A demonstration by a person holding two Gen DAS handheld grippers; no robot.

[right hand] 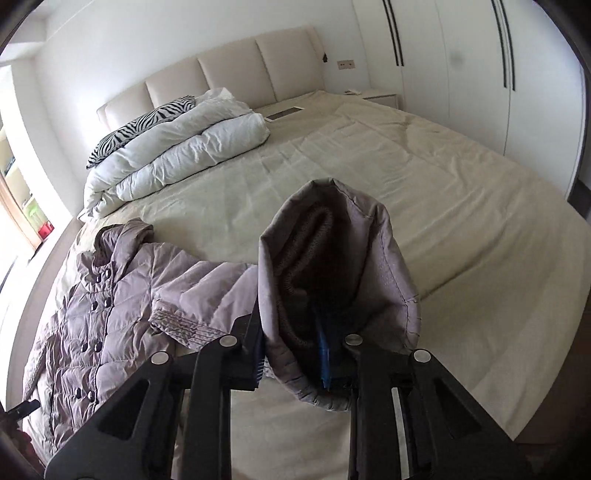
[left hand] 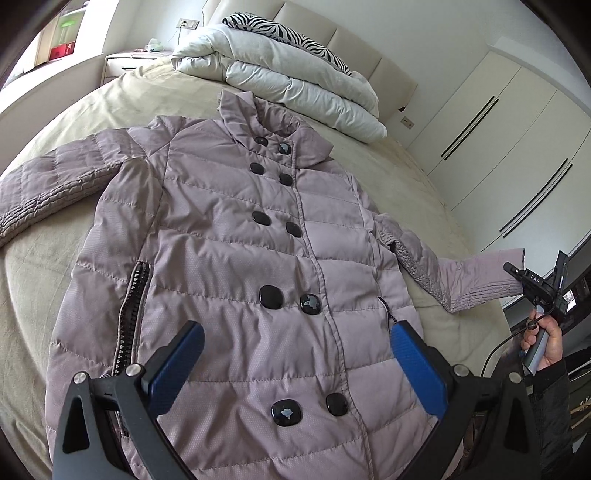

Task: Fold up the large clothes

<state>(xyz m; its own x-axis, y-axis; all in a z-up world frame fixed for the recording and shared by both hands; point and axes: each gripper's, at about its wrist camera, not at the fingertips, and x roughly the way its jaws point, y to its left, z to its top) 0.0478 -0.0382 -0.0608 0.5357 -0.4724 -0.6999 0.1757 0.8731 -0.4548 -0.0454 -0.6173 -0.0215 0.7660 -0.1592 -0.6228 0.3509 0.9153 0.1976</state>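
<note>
A mauve quilted coat [left hand: 229,229] with black buttons lies face up on the bed, collar toward the headboard; the right wrist view shows it at the lower left [right hand: 110,295]. My left gripper [left hand: 297,328] hovers open over the coat's lower front, its blue pads [left hand: 184,365] wide apart with nothing between them. My right gripper [right hand: 290,332] is shut on the sleeve cuff [right hand: 332,258], which stands up off the bed with its dark lining showing. In the left wrist view that gripper [left hand: 511,268] holds the cuff [left hand: 495,273] at the bed's right edge. The other sleeve [left hand: 48,184] lies stretched out to the left.
A folded white duvet [left hand: 295,81] and a zebra pillow [left hand: 280,33] sit by the headboard. The beige sheet [right hand: 406,177] stretches beyond the coat. White wardrobe doors [left hand: 498,147] stand at the right, a nightstand [left hand: 136,62] at the back left. A person's hand [left hand: 546,343] grips the right tool.
</note>
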